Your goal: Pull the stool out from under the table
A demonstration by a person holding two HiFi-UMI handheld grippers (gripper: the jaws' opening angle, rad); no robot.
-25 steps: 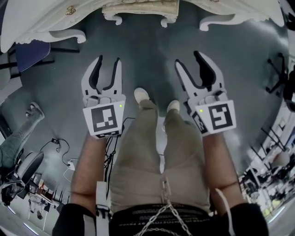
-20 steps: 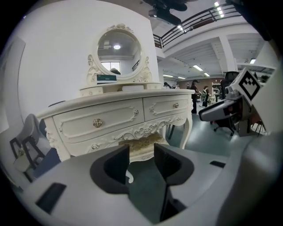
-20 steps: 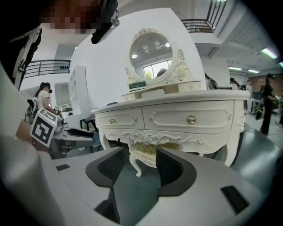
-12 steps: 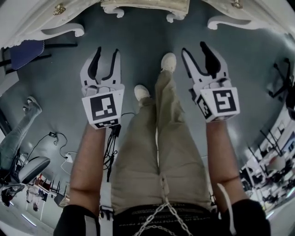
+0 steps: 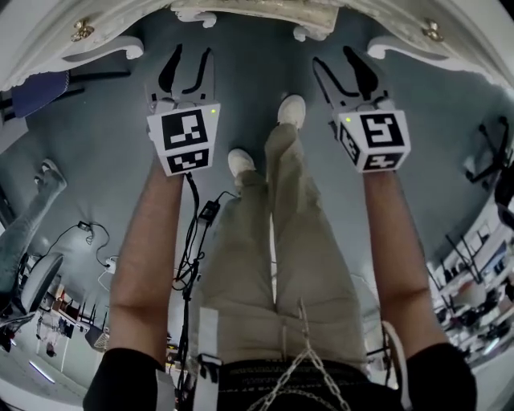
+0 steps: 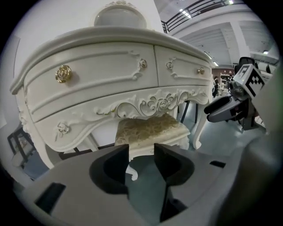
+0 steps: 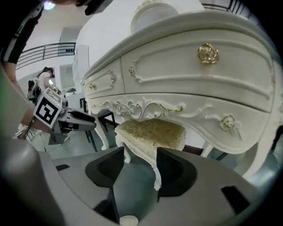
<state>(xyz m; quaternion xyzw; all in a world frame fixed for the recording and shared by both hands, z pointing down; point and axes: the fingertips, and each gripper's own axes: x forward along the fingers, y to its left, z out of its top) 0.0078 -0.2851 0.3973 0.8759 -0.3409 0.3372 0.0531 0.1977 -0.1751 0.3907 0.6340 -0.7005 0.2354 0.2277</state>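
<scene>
The stool (image 6: 149,129) has a gold brocade seat and white carved legs. It stands tucked under the ornate white dressing table (image 6: 97,75). In the head view only the stool's front edge (image 5: 257,10) shows at the top, below the table's rim (image 5: 48,48). My left gripper (image 5: 191,54) is open, empty and short of the stool; in its own view the jaws (image 6: 141,152) frame the seat's front left corner. My right gripper (image 5: 334,58) is also open and empty, and its jaws (image 7: 140,161) frame a front leg of the stool (image 7: 152,130).
The person's legs and white shoes (image 5: 291,108) stand between the two grippers. Cables (image 5: 193,233) lie on the grey floor at the left. A blue chair (image 5: 40,90) stands left, an office chair base (image 5: 488,152) right, and another person's leg (image 5: 28,217) is at far left.
Both grippers have moved forward and down towards the table and stool. The person has stepped forward, right foot leading. Both sets of jaws stay open and empty.
</scene>
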